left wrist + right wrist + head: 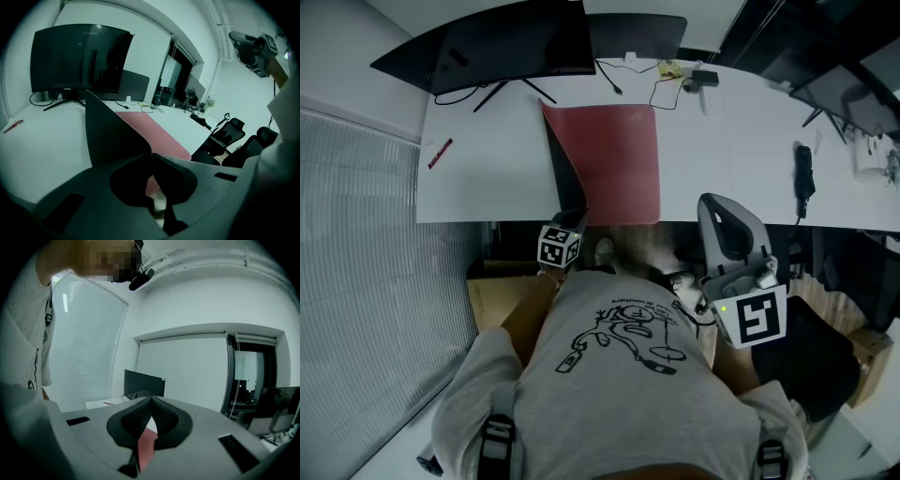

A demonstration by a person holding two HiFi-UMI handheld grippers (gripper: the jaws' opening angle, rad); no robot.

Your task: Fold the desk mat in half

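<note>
The desk mat lies on the white desk, red face up. Its left part is lifted and stands on edge, showing the dark underside. My left gripper is at the desk's front edge, shut on the mat's near-left corner. In the left gripper view the jaws pinch that corner, with the dark underside rising to the left and the red face lying flat beyond. My right gripper is raised off the desk at the right, near my body. Its jaws are shut with nothing in them.
A black monitor stands at the desk's back left, with cables and a small adapter beside it. A red pen lies at the left edge. A black object rests at the right. A cardboard box sits below the desk.
</note>
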